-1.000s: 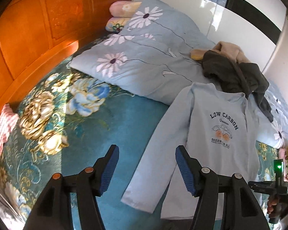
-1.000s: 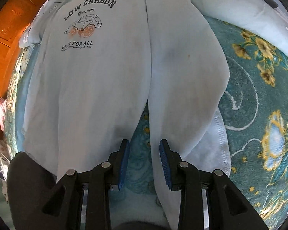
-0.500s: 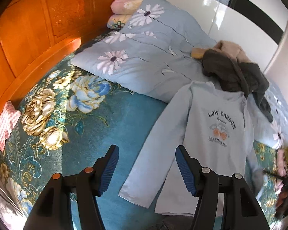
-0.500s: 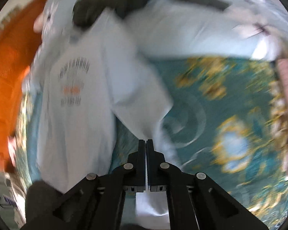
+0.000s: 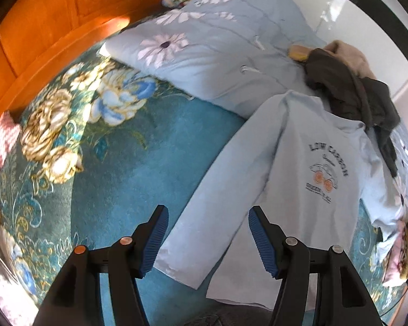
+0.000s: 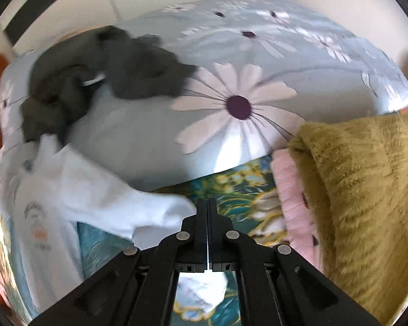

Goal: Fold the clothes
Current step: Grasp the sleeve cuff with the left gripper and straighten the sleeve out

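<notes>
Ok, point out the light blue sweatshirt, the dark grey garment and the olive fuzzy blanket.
light blue sweatshirt [image 5: 299,190], left wrist view, chest
dark grey garment [image 5: 348,95], left wrist view, bunched middle
olive fuzzy blanket [image 6: 367,190], right wrist view, top face

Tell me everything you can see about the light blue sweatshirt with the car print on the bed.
The light blue sweatshirt is long-sleeved, of soft knit cotton by its look, with dark "LOW CARBON" lettering and a car drawing with orange wheels. It lies face up on the teal floral bedspread, its collar against the dark clothes pile. One sleeve lies straight beneath the open left gripper. The shut right gripper pinches the other sleeve, pulled out sideways.
</notes>
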{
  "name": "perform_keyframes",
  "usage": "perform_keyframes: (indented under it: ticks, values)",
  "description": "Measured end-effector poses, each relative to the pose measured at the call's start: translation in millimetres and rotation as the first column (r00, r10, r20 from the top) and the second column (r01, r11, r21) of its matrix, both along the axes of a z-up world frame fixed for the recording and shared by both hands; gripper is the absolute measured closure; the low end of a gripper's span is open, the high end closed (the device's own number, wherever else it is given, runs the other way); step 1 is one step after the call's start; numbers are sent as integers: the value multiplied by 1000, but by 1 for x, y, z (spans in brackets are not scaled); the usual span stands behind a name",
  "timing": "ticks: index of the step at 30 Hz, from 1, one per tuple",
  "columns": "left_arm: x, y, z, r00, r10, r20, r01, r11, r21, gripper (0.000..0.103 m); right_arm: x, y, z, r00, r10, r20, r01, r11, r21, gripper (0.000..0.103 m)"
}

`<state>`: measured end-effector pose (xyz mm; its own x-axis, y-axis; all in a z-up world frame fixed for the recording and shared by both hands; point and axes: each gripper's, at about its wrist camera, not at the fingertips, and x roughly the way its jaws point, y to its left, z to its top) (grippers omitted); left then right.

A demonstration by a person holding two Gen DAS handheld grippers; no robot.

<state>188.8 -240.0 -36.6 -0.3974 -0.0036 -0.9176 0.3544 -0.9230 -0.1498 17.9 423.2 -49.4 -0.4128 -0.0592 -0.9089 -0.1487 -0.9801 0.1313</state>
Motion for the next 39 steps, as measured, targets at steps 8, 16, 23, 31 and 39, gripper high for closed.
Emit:
perform_keyframes:
  ticks: [8,16,23,31,39]
  values:
    - [2,-17,-27,999,29,39,-30,999,12,38,9,-34,3,995,94,-38,-95,995,-40,103]
    - [0,-28,-75,995,-35,98,34,999,11,38,58,-139,14,963,255,-82,-267,943,-201,60]
    - [-4,-33,-116,983,-114,143,108,993,50,38,95,-222,-6,930,367,6,-357,908,-221,59]
    - [-7,-21,-143,972,-184,147,176,982,63,39,101,-267,10,913,407,29,-397,901,-175,59]
    - [-8,1,-142,962,-248,115,245,969,32,96,96,-299,9,891,449,69,-439,889,-127,59]
